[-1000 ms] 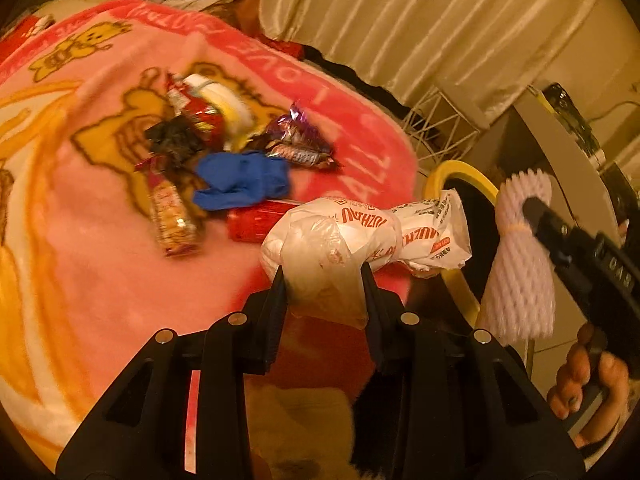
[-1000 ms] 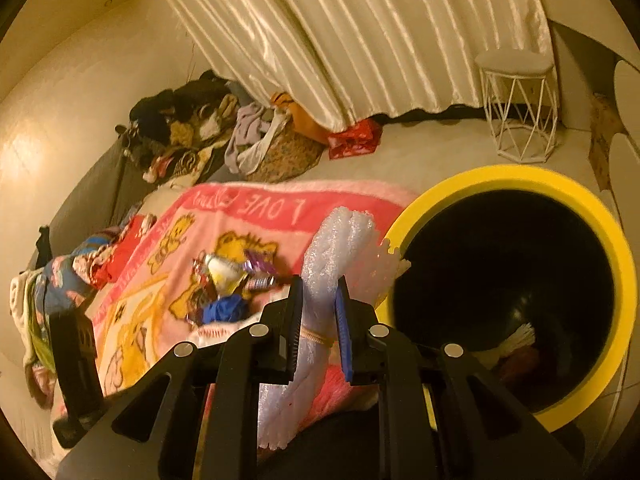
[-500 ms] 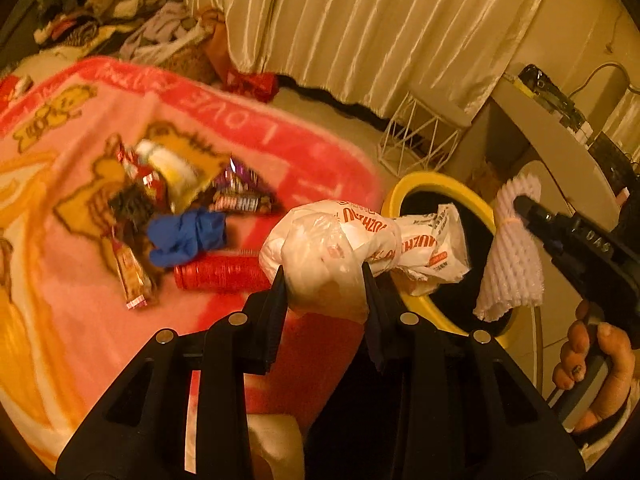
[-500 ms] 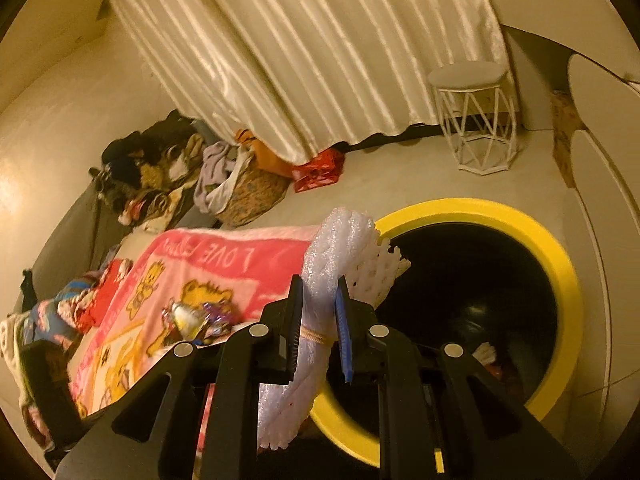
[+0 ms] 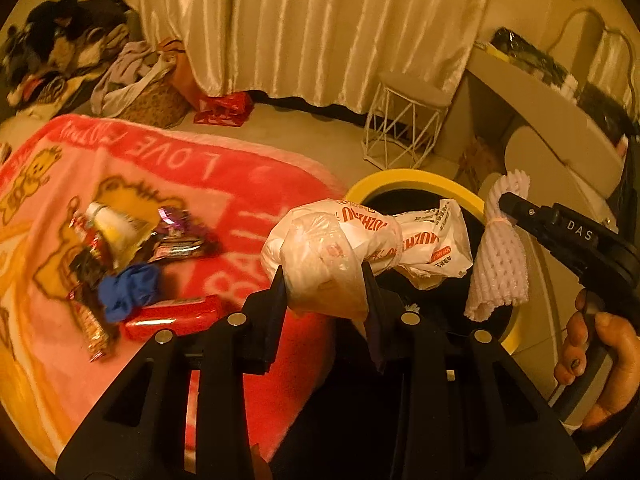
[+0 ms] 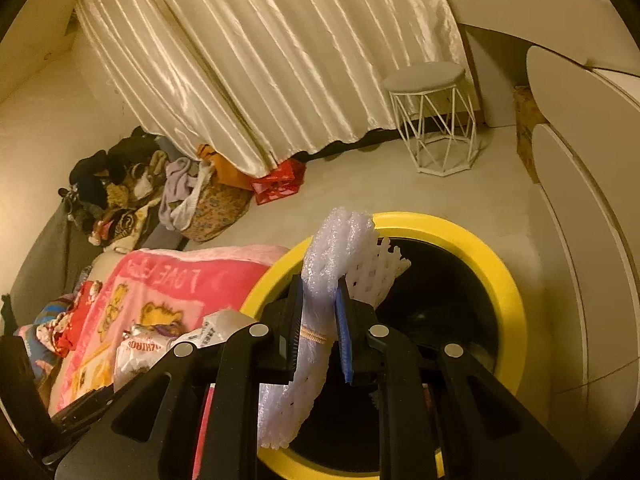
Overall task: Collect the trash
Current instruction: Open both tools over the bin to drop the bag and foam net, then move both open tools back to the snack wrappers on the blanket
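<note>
Glossy cream curtains (image 5: 320,32) hang in long satin folds behind a pale floor, where one white wire-frame stool (image 6: 434,120) with a round padded seat stands. Fleecy and pink, a blanket (image 5: 224,184) printed with yellow bears carries a loose heap of trash: one crinkled blue glove (image 5: 128,290), one flat red packet (image 5: 172,316), one shiny purple foil wrapper (image 5: 176,236) and several more wrappers too jumbled to count. Beside the blanket sits one round black bin (image 6: 504,280) with a thick yellow rim.

Narrowly parted, the left gripper (image 5: 324,288) pinches a crumpled white plastic bag (image 5: 360,248) with orange lettering, held just at the bin's near rim. The right gripper (image 6: 318,304), almost fully closed, clamps one rolled white foam net sleeve (image 6: 340,248), soft and full of holes, bound by a rubber band, and holds it over the bin's mouth. A person's hand (image 5: 596,344) grips that tool's handle.
</note>
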{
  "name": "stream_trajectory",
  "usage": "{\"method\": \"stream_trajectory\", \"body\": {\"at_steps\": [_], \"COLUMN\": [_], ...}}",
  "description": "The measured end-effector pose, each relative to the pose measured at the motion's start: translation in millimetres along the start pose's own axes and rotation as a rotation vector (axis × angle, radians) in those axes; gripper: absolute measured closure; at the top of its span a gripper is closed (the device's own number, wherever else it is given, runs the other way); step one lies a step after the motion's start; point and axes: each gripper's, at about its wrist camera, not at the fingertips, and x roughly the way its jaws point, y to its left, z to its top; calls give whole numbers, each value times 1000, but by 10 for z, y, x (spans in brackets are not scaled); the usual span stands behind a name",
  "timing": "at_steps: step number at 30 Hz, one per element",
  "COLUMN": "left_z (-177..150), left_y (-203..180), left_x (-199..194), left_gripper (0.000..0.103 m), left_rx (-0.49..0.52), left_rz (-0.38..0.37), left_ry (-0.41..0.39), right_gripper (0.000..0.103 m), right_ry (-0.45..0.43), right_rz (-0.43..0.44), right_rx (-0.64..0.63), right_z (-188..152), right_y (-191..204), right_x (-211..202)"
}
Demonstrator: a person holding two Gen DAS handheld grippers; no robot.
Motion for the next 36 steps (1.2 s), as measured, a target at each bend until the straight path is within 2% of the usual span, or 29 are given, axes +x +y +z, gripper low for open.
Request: {"method": "stream_trajectory", "body": {"at_steps": [6,11,13,14,15,16,17,20,23,30,36], "left_z": [58,120,148,162,172,171,169,147,124,78,100], "left_y": [-176,-273,-285,-305,-292,-288,-281,-213,-145,-21,122], "left_x": [213,343,394,416,427,429,425,377,298,92,-87], "left_gripper": [73,72,70,65,54,48,39,29,13,12,11], "left_rx": [39,56,55,51,40,31,24,-10,-36,-48,-58], "left_rz": [-11,-25,-42,-53,-69,-76,-81,-111,-120,-81,-43], "left_ry": [22,30,34,37,33,28,24,3,-19,-76,-130], "right_gripper": [86,85,79,75,73,70,63,53,48,33,27], "right_ry": [6,24,43,50,56,61,62,66,66,34,4], "right_rz": [-58,-74,-71,-68,-67,-71,-75,-81,-93,-98,-75], "right_rx": [9,21,24,29,30,30,30,29,9,-41,-66], "right_z": [-52,-68,-81,-84,-87,-96,-90,-90,-94,-147,-161], "right_y": [-155,-263,-294,-301,-311,-319,-326,-320,-297,-145,8], "right_x": [57,94,113,118,120,117,113,90,71,-28,-111]}}
